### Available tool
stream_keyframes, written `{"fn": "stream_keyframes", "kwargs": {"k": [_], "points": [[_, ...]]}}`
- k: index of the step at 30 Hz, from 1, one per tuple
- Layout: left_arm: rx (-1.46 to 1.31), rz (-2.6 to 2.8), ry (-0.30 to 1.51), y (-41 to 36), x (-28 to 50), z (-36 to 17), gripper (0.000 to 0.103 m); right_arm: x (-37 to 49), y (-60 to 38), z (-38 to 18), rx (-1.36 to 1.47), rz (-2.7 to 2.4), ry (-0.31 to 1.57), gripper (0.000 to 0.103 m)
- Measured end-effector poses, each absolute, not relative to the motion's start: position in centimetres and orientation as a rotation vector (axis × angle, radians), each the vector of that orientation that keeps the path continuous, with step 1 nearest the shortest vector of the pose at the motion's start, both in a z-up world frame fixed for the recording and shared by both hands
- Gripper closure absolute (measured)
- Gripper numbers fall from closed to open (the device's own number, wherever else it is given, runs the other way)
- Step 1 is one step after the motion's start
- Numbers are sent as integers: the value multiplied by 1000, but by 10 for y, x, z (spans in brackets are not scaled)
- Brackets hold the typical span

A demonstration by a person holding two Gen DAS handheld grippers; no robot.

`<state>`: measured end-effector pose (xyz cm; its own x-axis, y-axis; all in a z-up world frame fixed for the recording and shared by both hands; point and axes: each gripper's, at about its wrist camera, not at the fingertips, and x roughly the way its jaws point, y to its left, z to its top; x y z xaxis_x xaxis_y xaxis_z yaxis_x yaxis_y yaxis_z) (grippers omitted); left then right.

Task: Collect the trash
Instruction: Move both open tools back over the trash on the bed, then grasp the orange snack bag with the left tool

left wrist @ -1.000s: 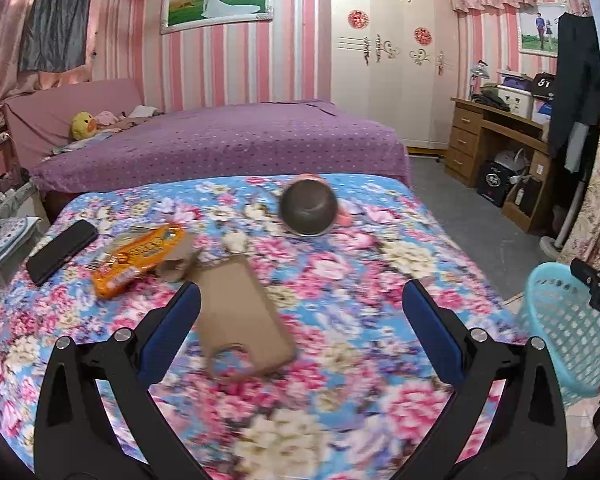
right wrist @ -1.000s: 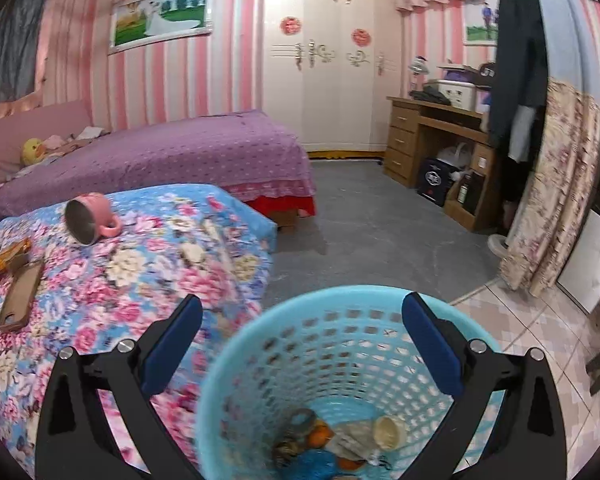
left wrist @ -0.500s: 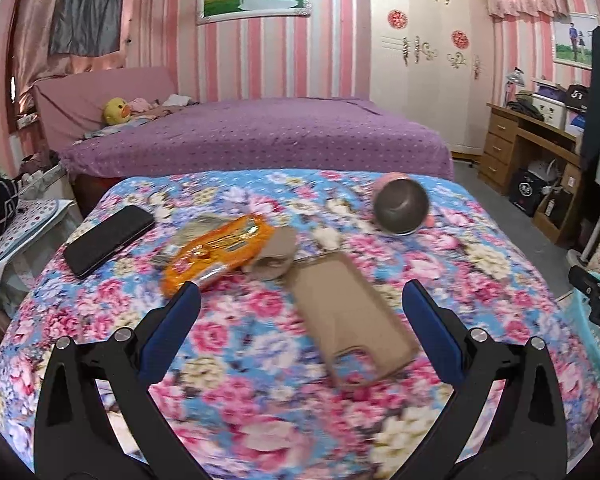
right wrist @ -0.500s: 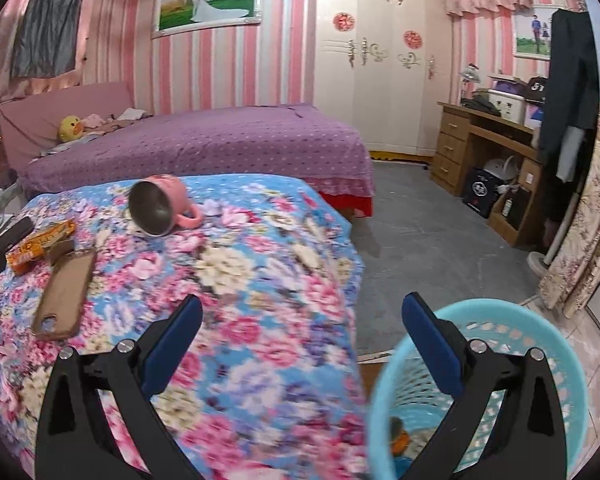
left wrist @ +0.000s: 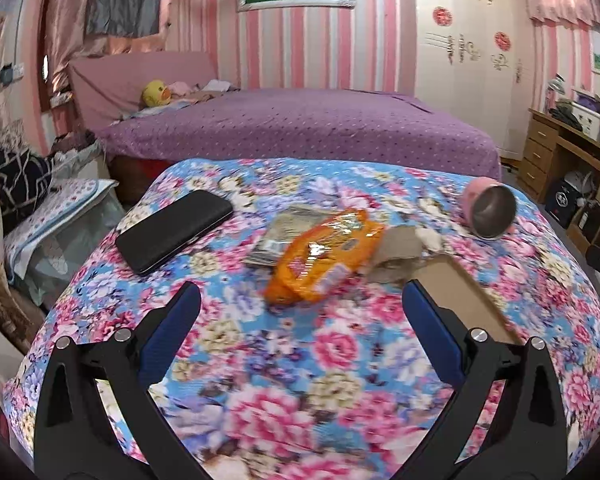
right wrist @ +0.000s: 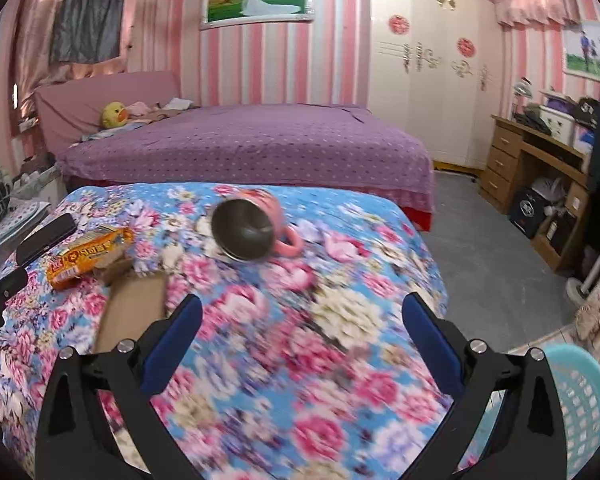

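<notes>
So the big floral blanket (left wrist: 300, 360) is the landmark here, everything sits on or around it. One purple bed (left wrist: 300, 128) runs behind it, and one light blue laundry-style basket (right wrist: 580, 408) stands off the blanket's right edge, down on the floor.

Both grippers hover above the blanket's near edge, pointing forward over it. The left gripper (left wrist: 300, 312) has its blue pads spread wide with nothing between them, lined up roughly in front of the trash pile. The right gripper (right wrist: 302, 316) is just as wide apart and empty too, aimed more at the blanket's right half, toward the mug.

On the blanket, counted: one brown cardboard piece (left wrist: 460, 300) right of middle, one black phone (left wrist: 176, 230) toward the left side, one pink mug (left wrist: 488, 210) tipped on its side near the far right, its metal inside facing the camera. The trash sits mid-blanket: one orange snack wrapper (left wrist: 324, 256), one flat greyish packet (left wrist: 284, 232) tucked under its far edge, and one crumpled brown paper bit (left wrist: 400, 246) touching the wrapper and the cardboard. Small white scrap (left wrist: 430, 236) beside that, can't tell what it is.
</notes>
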<state>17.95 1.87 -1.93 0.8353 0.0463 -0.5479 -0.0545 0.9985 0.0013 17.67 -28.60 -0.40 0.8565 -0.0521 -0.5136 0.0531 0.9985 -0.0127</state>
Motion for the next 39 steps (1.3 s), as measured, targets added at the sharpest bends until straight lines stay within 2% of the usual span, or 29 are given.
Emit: {"fn": "stream_keyframes", "kwargs": {"k": [11, 23, 26, 28, 31, 33, 36, 39], "points": [[-111, 99, 650, 68, 204, -33, 6, 198, -250, -30, -71, -20, 603, 5], [-135, 30, 682, 46, 243, -40, 7, 202, -261, -44, -80, -45, 647, 5], [-117, 18, 720, 34, 254, -49, 27, 203, -266, -44, -65, -47, 652, 5], [-98, 7, 746, 27, 259, -55, 58, 204, -268, -45, -59, -46, 654, 5], [-94, 17, 737, 26, 257, -55, 84, 203, -267, -45, -60, -44, 652, 5], [-121, -10, 713, 31, 251, -49, 91, 202, -265, -44, -69, -47, 645, 5], [-150, -34, 662, 37, 240, -35, 97, 201, -261, -41, -72, -46, 633, 5], [-149, -37, 614, 42, 227, -19, 98, 200, -255, -38, -71, -42, 622, 5]]}}
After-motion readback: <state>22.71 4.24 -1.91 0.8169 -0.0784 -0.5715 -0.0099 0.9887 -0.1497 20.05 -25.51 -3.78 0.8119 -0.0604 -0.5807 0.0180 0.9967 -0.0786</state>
